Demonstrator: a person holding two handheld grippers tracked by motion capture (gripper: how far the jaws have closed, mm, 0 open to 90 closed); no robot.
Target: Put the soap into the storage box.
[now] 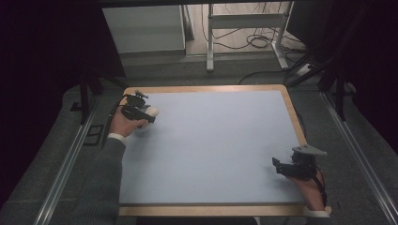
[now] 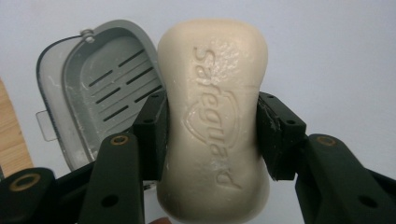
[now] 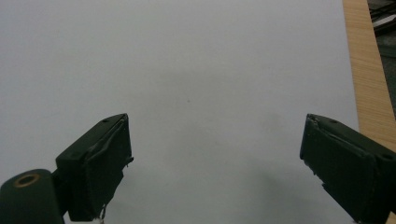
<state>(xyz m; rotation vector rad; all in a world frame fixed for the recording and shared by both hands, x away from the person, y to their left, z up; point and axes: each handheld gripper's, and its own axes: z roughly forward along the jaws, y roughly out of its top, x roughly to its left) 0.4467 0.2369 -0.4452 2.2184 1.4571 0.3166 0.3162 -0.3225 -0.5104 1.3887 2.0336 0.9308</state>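
A cream bar of soap [image 2: 212,116] with an embossed brand name is clamped between the two black jaws of my left gripper [image 2: 211,128]. Just behind and left of it lies an open grey soap dish [image 2: 100,88] with a slotted bottom. In the high view my left gripper [image 1: 141,111] is near the table's far left corner, with the pale soap [image 1: 151,114] at its tip. My right gripper [image 1: 278,165] rests near the right edge of the table; its jaws [image 3: 215,163] stand wide apart over bare blue surface.
The table has a light blue top [image 1: 211,145] with a wooden border [image 1: 291,112]. A strip of that wooden edge [image 3: 366,79] runs past the right jaw. Beyond the table are a white metal frame [image 1: 244,33] and cables on the floor.
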